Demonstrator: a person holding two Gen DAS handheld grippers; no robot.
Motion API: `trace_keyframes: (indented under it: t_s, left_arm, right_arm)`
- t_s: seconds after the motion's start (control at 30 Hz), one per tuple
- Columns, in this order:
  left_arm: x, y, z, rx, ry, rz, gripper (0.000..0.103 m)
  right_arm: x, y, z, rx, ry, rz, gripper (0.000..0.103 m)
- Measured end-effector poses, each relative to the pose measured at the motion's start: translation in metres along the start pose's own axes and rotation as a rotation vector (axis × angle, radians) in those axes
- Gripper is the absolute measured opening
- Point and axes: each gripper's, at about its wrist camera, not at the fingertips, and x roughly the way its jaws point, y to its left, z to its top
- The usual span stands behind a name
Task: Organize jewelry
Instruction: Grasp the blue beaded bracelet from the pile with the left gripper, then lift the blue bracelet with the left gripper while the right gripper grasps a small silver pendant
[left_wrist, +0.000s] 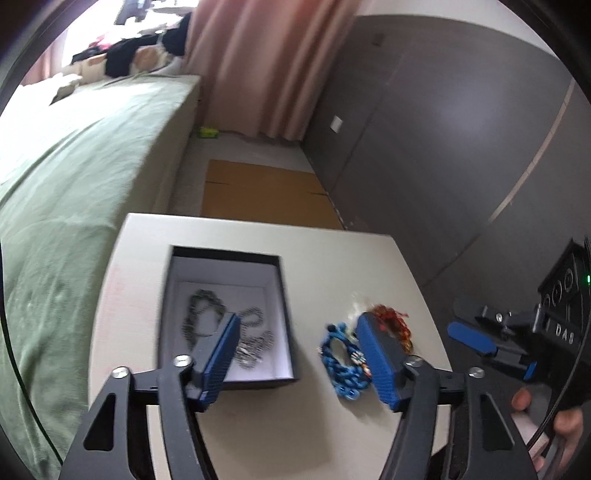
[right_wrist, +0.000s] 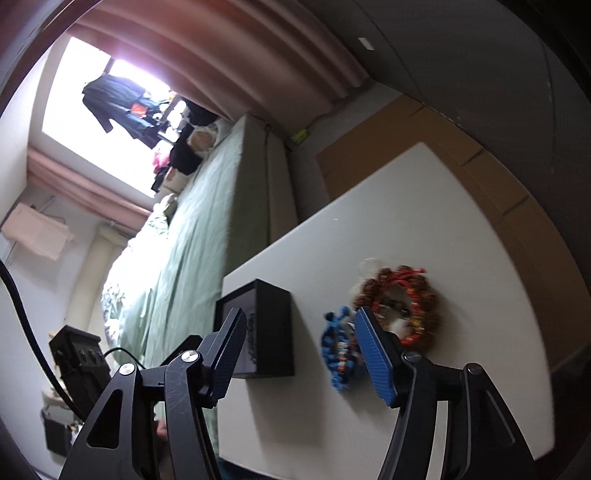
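Note:
A black box (left_wrist: 280, 295) with a white lining sits on the white table (left_wrist: 332, 254); silver bead chains (left_wrist: 207, 314) lie in it. Right of the box lie a blue bracelet (left_wrist: 341, 363) and a red-orange bracelet (left_wrist: 393, 323). My left gripper (left_wrist: 297, 321) hangs open over the box's right edge, nothing between its pads. My right gripper (left_wrist: 495, 354) is off the table's right edge. In the right wrist view the right gripper (right_wrist: 301, 314) is open and empty, facing the box (right_wrist: 273, 328), the blue bracelet (right_wrist: 338, 356) and the red-orange bracelet (right_wrist: 417, 306).
A pale, blurred item (right_wrist: 369, 266) lies just behind the red-orange bracelet. A bed with a green cover (left_wrist: 74, 166) runs along the left of the table. Flat cardboard (left_wrist: 258, 192) lies on the floor beyond it, beside a grey wall (left_wrist: 443, 129). A person's fingers (left_wrist: 521, 400) show at lower right.

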Motion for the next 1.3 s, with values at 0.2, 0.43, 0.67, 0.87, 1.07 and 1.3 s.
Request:
trace_keyframes:
  t_s: [0.2,0.43,0.67,0.87,1.07,1.3]
  left_arm:
    - [0.019,-0.027,-0.014,0.068,0.056,-0.026,0.045]
    - [0.038,-0.055,-0.032,0.158,0.102,-0.029,0.042]
    - [0.066,-0.075,-0.052,0.241,0.163,-0.006,0.034]
    - [0.083,-0.073,-0.06,0.263,0.186,0.045,0.034]
    - [0.085,-0.069,-0.063,0.267,0.178,0.035,0.022]
    - [0.059,-0.059,-0.049,0.222,0.127,-0.006,0.012]
  right_arm:
    - [-0.01,-0.018,-0.001,0.02,0.026,-0.051,0.062]
    - [-0.022,-0.042,-0.003,0.055,0.058,-0.089,0.062]
    - [-0.029,-0.057,-0.003,0.095,0.06,-0.098,0.062]
    - [-0.03,-0.056,-0.003,0.092,0.062,-0.095,0.062]
    - [-0.026,-0.053,-0.004,0.082,0.072,-0.095,0.062]
    - [-0.006,-0.046,-0.012,0.082,0.13,-0.066,0.062]
